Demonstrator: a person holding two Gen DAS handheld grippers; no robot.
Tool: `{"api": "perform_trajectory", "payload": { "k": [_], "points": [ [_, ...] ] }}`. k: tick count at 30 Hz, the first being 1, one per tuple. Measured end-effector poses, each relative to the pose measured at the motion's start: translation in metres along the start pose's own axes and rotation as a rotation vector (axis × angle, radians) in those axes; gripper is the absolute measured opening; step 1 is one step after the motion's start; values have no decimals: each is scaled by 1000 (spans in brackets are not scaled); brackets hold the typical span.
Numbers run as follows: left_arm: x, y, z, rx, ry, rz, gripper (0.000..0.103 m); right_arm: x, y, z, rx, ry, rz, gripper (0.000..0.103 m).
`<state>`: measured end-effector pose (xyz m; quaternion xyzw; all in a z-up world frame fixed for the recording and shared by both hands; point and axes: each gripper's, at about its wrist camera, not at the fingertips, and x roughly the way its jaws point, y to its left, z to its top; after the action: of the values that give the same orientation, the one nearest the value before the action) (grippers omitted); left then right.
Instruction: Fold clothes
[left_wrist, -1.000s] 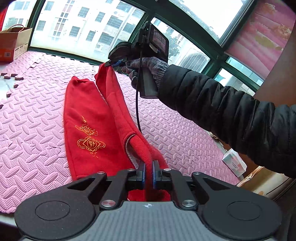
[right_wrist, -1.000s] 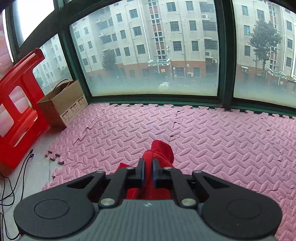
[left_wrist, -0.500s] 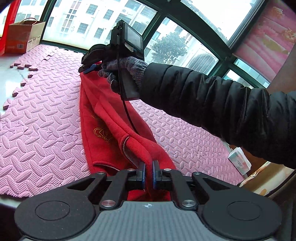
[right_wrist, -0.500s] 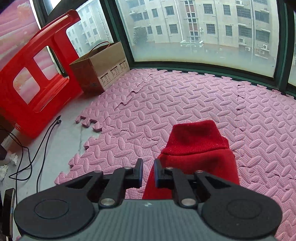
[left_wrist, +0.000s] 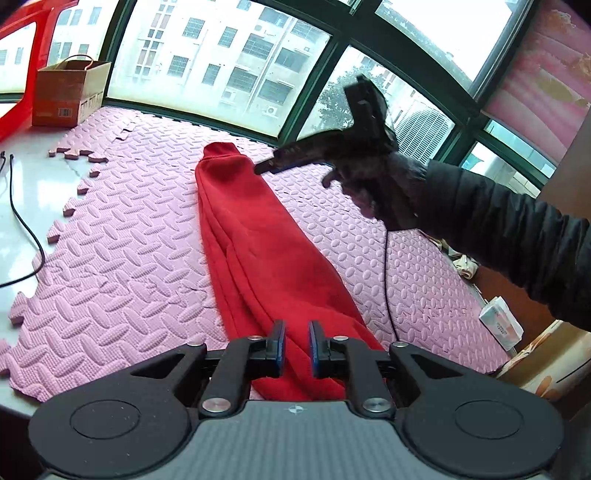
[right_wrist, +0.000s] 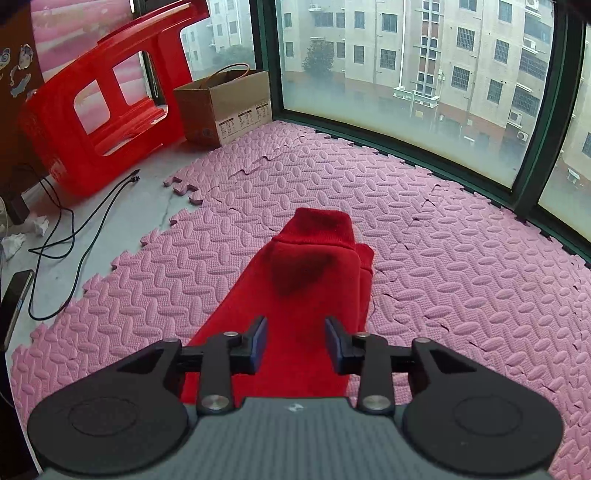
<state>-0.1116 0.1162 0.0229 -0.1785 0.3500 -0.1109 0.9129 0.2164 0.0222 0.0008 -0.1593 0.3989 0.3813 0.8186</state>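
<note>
Already doubled lengthwise: long red fleece garment (left_wrist: 266, 251) flat on pink foam puzzle mat (left_wrist: 110, 258), 2 cuffs stacked. Left gripper (left_wrist: 295, 345) slightly parted over near end, gripping nothing; right gripper (right_wrist: 295, 341) spread wide above cuffs. Crosswise folds probably left.

pink foam mat (left_wrist: 122, 258) | on it: folded red garment (left_wrist: 258, 236), cardboard box (right_wrist: 225, 107)

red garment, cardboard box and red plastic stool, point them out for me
red garment (right_wrist: 295, 295), right wrist view, on the flat fabric below the ribbed cuff
cardboard box (right_wrist: 229, 107), right wrist view, on its labelled side wall
red plastic stool (right_wrist: 70, 147), right wrist view, on the frame beside a cut-out
</note>
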Motion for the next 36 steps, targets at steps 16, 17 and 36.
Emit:
{"api": "perform_trajectory", "payload": {
  "k": [16,17,36],
  "points": [
    [100,6,30,83,115,198,35,-74,-1,-131,117,11,94,49],
    [102,8,30,80,122,198,32,-77,2,-139,122,8,96,50],
    [98,11,35,105,90,236,4,-100,37,-160,81,-44,127,50]
  ]
}}
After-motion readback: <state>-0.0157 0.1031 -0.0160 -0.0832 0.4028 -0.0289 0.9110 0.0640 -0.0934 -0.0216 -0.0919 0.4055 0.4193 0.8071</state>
